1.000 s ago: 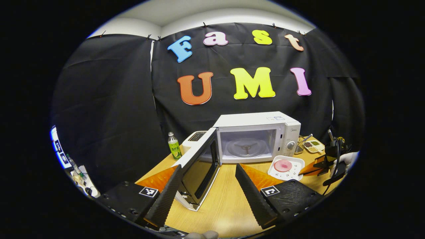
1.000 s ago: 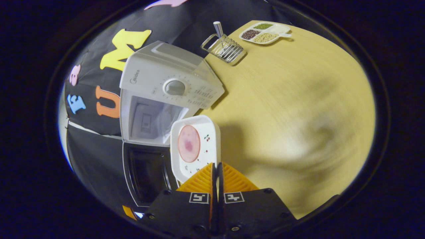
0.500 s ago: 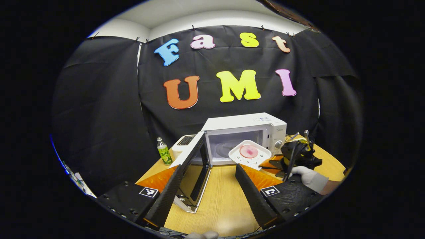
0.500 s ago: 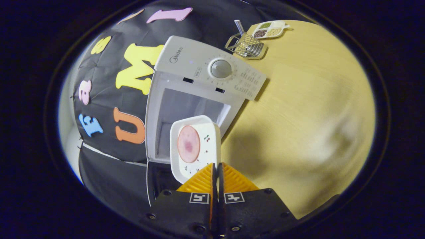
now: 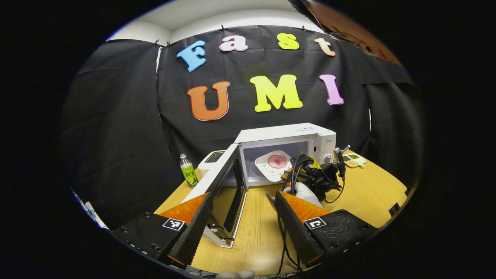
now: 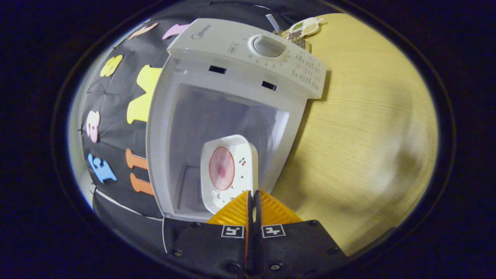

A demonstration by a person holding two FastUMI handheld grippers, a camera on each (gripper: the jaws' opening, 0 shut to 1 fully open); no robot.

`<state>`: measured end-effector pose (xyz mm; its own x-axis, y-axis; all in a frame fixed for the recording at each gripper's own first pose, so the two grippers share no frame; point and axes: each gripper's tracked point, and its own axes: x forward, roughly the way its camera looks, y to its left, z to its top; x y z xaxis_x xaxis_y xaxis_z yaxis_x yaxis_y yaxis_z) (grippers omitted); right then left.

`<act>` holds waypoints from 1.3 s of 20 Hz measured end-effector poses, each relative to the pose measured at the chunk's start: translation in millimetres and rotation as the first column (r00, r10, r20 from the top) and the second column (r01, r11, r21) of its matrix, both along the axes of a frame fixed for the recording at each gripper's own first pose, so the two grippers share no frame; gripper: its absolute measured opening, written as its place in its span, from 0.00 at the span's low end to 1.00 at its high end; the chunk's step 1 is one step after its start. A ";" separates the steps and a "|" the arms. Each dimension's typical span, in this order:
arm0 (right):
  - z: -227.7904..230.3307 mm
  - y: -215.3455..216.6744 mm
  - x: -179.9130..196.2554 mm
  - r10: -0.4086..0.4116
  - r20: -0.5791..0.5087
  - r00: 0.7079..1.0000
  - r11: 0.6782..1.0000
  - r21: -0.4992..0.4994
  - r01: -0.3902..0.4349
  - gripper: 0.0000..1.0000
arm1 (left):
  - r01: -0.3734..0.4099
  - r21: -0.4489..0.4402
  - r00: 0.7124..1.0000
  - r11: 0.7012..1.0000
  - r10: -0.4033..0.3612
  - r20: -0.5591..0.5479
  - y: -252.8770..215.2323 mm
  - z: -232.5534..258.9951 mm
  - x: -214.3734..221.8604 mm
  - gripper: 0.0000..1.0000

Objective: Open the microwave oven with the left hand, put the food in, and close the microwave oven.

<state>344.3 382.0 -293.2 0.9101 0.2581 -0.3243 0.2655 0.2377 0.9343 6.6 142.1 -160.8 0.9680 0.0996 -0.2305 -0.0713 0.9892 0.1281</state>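
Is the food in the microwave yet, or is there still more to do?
Almost. The microwave door already hangs open. The right gripper is shut on the plate's rim, carrying the pink food into the opening, not yet set down. The left gripper waits open near the door. Left to do: put the plate down, let go, shut the door.

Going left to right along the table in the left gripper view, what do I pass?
Green bottle → toaster → open microwave door → plate in the microwave → right gripper → snack tray.
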 end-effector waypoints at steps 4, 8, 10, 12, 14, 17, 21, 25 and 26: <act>-9.1 -6.4 39.1 -0.055 -0.006 0.998 0.998 -0.030 0.055 0.04 | -0.022 0.008 1.000 1.000 0.022 -0.022 11.4 -11.8 -2.6 0.96; -20.8 -15.4 59.2 -0.115 -0.014 0.993 0.993 -0.034 0.114 0.04 | -0.022 -0.025 0.999 0.999 0.021 -0.032 9.2 -23.1 -0.4 0.96; -21.4 -12.7 62.0 -0.117 -0.012 0.993 0.993 -0.029 0.116 0.04 | -0.020 -0.023 0.999 1.000 0.019 -0.045 9.9 -28.7 -0.3 0.96; -17.6 -13.3 63.6 -0.112 0.007 0.994 0.992 -0.051 0.112 0.05 | -0.018 -0.026 0.999 0.999 0.017 -0.045 10.0 -29.8 -0.2 0.96; -7.4 -18.7 62.3 -0.128 0.047 0.991 0.991 -0.044 0.130 0.10 | -0.015 -0.023 0.999 1.000 0.014 -0.035 9.3 -26.2 0.7 0.96; 20.0 -23.1 53.3 -0.128 0.151 0.980 0.990 -0.039 0.135 0.25 | -0.012 -0.040 1.000 0.999 0.011 -0.020 9.7 -23.5 -3.1 0.96; 46.6 -15.9 21.5 -0.027 0.236 0.971 0.984 -0.168 0.068 0.76 | -0.040 -0.055 0.999 0.998 0.040 -0.008 19.1 -17.6 -5.0 0.96; 68.6 -28.7 -19.1 0.099 0.273 0.957 0.913 -0.408 0.022 0.87 | -0.059 -0.052 0.997 0.997 0.061 0.040 25.4 0.0 -14.6 0.96; 73.6 -35.9 -28.0 0.127 0.279 0.952 0.886 -0.463 0.018 0.99 | -0.065 -0.058 0.997 0.996 0.068 0.042 28.2 1.5 -16.4 0.96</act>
